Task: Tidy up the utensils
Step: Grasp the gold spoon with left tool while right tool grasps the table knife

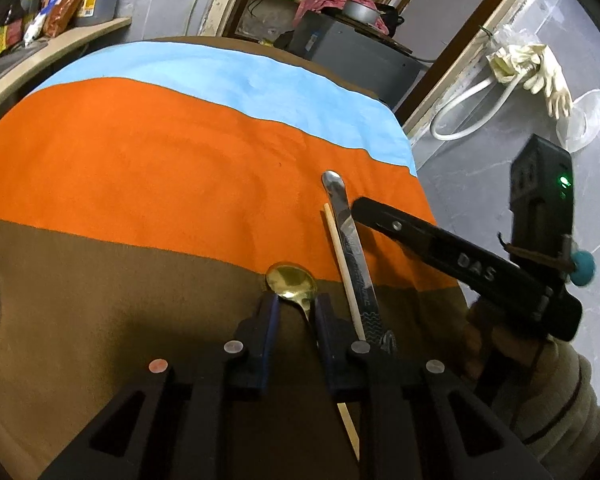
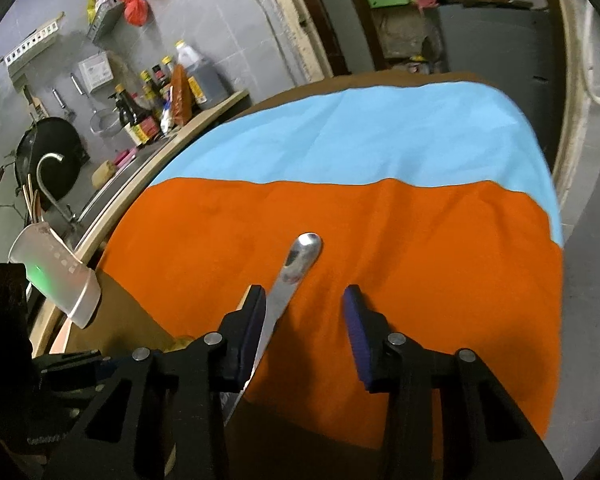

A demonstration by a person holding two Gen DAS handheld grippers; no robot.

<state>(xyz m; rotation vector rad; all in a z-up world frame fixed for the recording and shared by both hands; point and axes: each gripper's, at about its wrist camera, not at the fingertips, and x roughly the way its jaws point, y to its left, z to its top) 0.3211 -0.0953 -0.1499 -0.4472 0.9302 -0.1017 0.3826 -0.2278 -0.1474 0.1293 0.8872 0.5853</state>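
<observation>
From the left wrist, the left gripper (image 1: 296, 312) has its jaws narrow around the neck of the gold spoon (image 1: 291, 282); whether the pads press I cannot tell, so the spoon may slip. From the right wrist, the right gripper (image 2: 306, 320) is open and the silver knife (image 2: 296, 268) touches only the left finger, so closing could push it sideways. The white holder (image 2: 56, 276) at far left has unclear contents.

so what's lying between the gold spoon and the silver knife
A single wooden chopstick lies between the gold spoon and the silver knife, close alongside the knife. This shows in the left wrist view only.
</observation>
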